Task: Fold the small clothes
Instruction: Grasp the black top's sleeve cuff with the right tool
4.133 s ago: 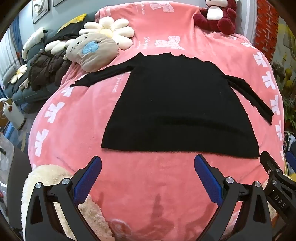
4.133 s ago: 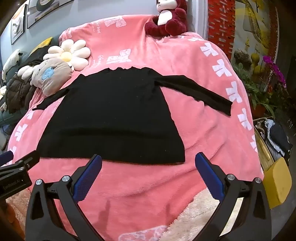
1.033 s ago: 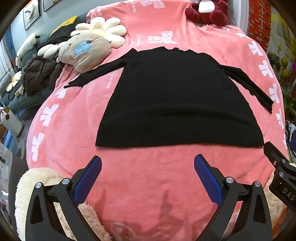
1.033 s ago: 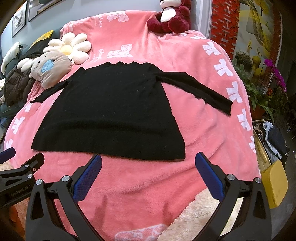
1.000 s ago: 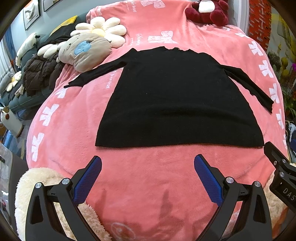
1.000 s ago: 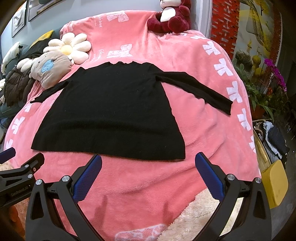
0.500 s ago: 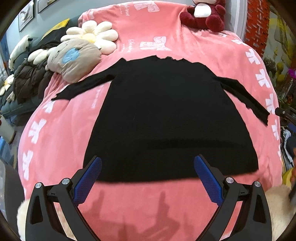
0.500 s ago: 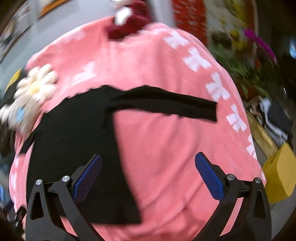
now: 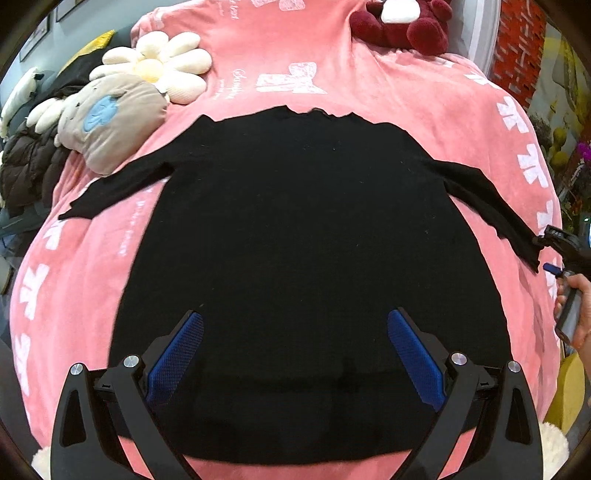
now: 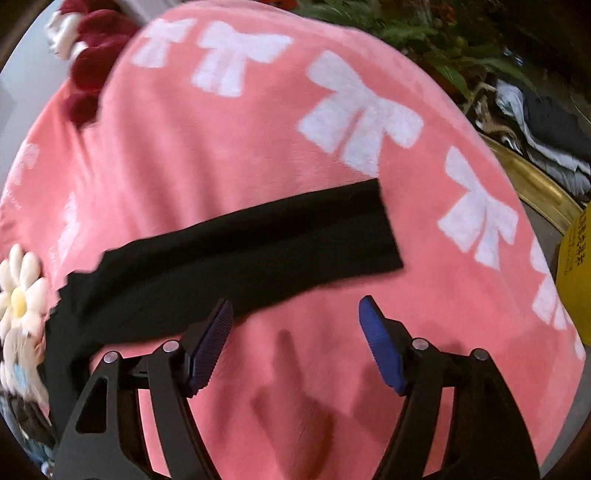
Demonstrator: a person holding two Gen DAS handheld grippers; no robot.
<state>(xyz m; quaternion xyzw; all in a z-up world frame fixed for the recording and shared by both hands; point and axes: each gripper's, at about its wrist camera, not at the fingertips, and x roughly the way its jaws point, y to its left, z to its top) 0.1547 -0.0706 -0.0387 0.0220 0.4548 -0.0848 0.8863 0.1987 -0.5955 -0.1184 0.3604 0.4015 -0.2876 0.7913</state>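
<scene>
A black long-sleeved top point(image 9: 303, 236) lies flat on a pink blanket point(image 9: 92, 258), sleeves spread to both sides. My left gripper point(image 9: 295, 332) hovers open over the lower body of the top, nothing between its blue pads. In the right wrist view the top's right sleeve point(image 10: 258, 243) stretches across the blanket, its cuff at the right. My right gripper point(image 10: 295, 325) hangs just in front of that sleeve with its jaws closing and only pink blanket between them. The right gripper point(image 9: 554, 254) also shows at the sleeve's cuff in the left wrist view, held by a hand point(image 9: 580, 314).
A grey plush toy point(image 9: 107, 129) and a flower cushion point(image 9: 166, 70) lie at the blanket's left rear, a dark red teddy point(image 9: 402, 22) at the back. Beside the bed on the right are a yellow container point(image 10: 576, 269), a gold-rimmed basket of clothes point(image 10: 546, 133) and plants.
My left gripper has moved forward from the hem over the top's body. My right gripper has swung right and rolled toward the right sleeve, and its jaws have narrowed.
</scene>
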